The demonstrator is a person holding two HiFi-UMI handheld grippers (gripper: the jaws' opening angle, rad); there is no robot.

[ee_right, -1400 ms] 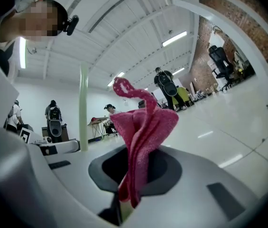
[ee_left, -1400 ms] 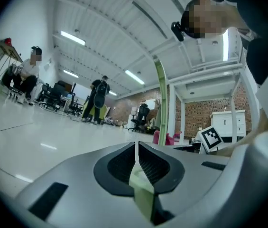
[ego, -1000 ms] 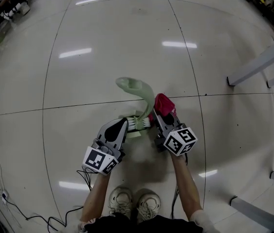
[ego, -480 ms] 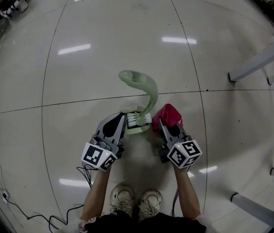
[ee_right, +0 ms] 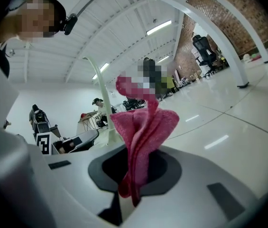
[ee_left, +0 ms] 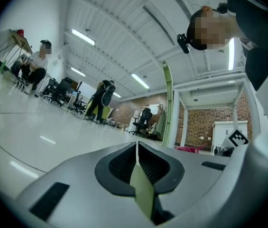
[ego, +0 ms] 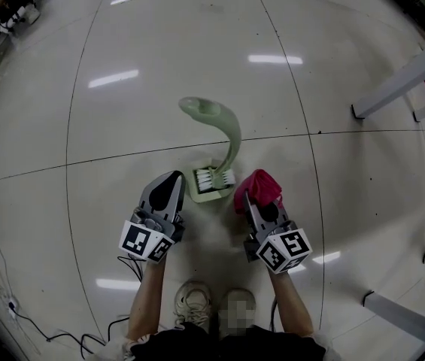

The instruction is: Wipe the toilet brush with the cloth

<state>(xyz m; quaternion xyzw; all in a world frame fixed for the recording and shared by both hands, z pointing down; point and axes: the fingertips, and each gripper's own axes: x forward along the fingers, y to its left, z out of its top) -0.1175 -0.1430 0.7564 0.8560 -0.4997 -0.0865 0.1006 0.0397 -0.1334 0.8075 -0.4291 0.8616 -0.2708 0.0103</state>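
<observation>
— What's in the holder?
— The toilet brush [ego: 231, 138]. Its white bristles [ego: 214, 177] sit in the square pale green holder [ego: 201, 194], which stands on the glossy floor [ego: 159, 51] just ahead of the person's shoes [ego: 195, 301]. The curved handle rises from it to a broad looped end
— And the cloth?
— The pink cloth [ego: 259, 185] is bunched in the right gripper [ego: 251, 198], whose fingers are clamped on it so that a tuft sticks out past the tips. It is just beside the holder's right edge; I cannot tell whether it touches
— The other one?
— The left gripper [ego: 174, 179] lies level near the holder's left side, its fingers pressed together
— What does only the head view give you?
— The holder and the bristles, plus the cables [ego: 16, 318] at the lower left. Both gripper views catch just the handle, as a thin pale upright
— And what do only the gripper views show?
— The room: a brick wall [ee_left: 198, 122], office chairs [ee_left: 145, 118] and a seated person [ee_left: 36, 65] far off. Each one also catches the other gripper's marker cube
</observation>
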